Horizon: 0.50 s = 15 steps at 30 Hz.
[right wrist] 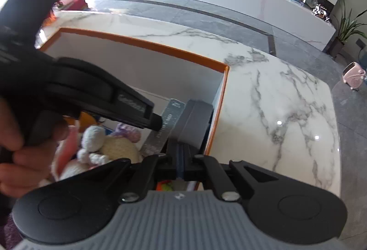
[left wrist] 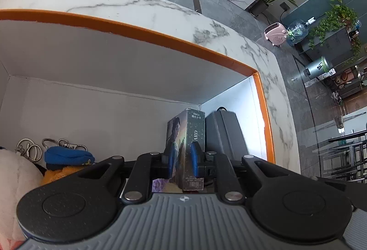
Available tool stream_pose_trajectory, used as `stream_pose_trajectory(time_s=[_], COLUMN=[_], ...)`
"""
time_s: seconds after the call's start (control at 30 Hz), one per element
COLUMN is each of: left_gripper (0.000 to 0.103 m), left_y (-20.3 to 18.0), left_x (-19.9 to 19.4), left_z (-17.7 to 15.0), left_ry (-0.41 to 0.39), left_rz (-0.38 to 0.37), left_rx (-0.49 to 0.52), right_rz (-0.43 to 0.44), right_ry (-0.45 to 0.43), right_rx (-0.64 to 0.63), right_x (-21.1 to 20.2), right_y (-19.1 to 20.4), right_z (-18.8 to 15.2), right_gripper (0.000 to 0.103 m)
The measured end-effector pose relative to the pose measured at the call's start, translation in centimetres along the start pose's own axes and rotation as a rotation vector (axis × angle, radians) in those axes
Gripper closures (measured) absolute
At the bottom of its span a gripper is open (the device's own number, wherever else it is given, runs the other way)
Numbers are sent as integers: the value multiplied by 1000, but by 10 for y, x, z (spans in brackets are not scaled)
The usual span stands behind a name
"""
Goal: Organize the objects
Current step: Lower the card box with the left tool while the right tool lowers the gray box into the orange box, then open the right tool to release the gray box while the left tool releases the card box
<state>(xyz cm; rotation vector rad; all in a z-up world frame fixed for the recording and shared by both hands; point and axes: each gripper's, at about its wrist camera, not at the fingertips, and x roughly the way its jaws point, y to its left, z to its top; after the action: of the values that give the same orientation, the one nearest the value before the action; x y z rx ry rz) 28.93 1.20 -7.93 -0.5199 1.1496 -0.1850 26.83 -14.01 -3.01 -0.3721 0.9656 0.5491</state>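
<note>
Card box (left wrist: 185, 149) clamped btwn left tongs (left wrist: 182, 161).

Orange-rimmed white box (left wrist: 142, 27) on white, grey-veined marble surface (left wrist: 160, 11).
Inside: starry dark-green card box (left wrist: 195, 135), grey case (left wrist: 222, 133), blue knit hat (left wrist: 66, 156).

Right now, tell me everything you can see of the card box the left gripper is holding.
The card box is a tall, narrow carton, apparently glossy printed cardboard: a dark speckled spine with pale lettering and a barcode near its lower end, and a broad face showing an illustrated figure. It stands upright inside the orange-rimmed storage box, near its right corner, close beside a dark grey case; whether they touch is unclear. The left gripper clamps it, blue pads on opposite faces. Its base is hidden.
</note>
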Motion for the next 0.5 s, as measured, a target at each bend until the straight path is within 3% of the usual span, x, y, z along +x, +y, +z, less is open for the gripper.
stream_pose_trajectory(time_s=[0.1, 0.2, 0.27, 0.4, 0.5], left_gripper=[85, 86, 86, 86, 86], left_y=[0, 0, 0, 2, 1], left_x=[2, 2, 2, 1, 2], left_z=[-1, 0, 0, 1, 2], left_ry=[4, 10, 9, 15, 20], left_rz=[-7, -6, -4, -13, -16], left_rx=[3, 0, 4, 5, 10], right_rz=[3, 3, -12, -60, -89], right_ry=[-24, -13, -11, 6, 26], right_rx=[-22, -138, -263, -545, -658], right_x=[-11, -11, -10, -10, -7], right_y=[1, 10, 19, 37, 45], right_z=[-2, -2, -5, -17, -21], right_gripper=[98, 91, 69, 68, 68])
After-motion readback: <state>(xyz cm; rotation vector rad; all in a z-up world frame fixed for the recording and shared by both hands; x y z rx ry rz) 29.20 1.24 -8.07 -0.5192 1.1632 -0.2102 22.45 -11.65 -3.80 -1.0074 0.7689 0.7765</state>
